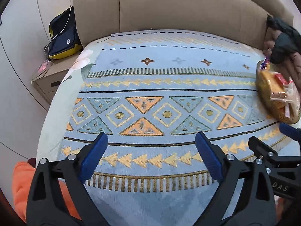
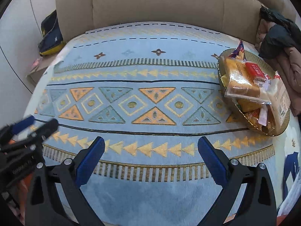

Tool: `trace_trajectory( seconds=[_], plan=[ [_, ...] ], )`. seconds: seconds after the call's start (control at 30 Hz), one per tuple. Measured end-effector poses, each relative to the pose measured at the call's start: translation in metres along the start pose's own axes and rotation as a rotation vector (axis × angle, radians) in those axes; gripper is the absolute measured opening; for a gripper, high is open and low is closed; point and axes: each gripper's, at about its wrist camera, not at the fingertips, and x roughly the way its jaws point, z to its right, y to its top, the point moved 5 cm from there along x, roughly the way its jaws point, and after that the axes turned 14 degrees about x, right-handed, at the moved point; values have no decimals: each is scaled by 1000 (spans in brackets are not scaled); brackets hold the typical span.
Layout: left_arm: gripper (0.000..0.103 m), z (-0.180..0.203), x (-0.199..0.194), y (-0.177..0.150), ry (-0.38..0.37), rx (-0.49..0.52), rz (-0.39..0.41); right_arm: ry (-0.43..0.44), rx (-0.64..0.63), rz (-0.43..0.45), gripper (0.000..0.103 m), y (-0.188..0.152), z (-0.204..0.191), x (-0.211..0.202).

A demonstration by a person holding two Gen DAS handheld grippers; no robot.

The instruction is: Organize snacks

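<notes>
A round woven tray (image 2: 274, 131) piled with several packaged snacks (image 2: 244, 79) sits at the right side of a blue patterned rug (image 2: 150, 103) spread on a bed. It also shows at the right edge of the left wrist view (image 1: 278, 98). My left gripper (image 1: 151, 139) is open and empty, low over the rug's near part. My right gripper (image 2: 151, 143) is open and empty, low over the rug, with the tray ahead and to its right. Each gripper shows blurred at the side of the other's view: the right one (image 1: 278, 146), the left one (image 2: 33, 130).
A beige padded headboard (image 2: 150, 3) backs the bed. Dark and brown clothing (image 2: 282, 37) is heaped at the far right, behind the tray. A bedside cabinet (image 1: 50, 75) with a navy and yellow bag (image 1: 62, 37) stands at the left. An orange cushion (image 1: 20, 179) lies at bottom left.
</notes>
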Motion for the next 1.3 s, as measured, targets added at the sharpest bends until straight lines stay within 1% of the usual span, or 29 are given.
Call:
trace_trajectory(
  seconds=[0.1,0.23,0.33,0.5,0.6,0.63,0.8,0.9,1.3],
  plan=[
    [95,0,8,-2,-3,-4,-31,-17,-11,6,98,0,1,5],
    [96,4,15,0,34,28,-44,-13,8,-31,98,-2,6,16],
    [96,9,19,2,47,49,-50,-14,19,-39,98,-1,10,21],
    [96,15,23,1,20,61,-56,-18,41,-56,98,1,16,29],
    [96,18,23,2,25,63,-46,-13,51,-62,98,1,18,31],
    [98,17,23,2,30,61,-44,-13,52,-62,98,2,18,31],
    [100,13,30,-3,3,25,-81,-20,36,-56,98,2,16,30],
    [100,11,30,-3,-2,10,-79,-25,27,-58,98,1,14,30],
    [100,10,32,-4,3,13,-91,-35,37,-76,98,0,18,35]
  ],
)
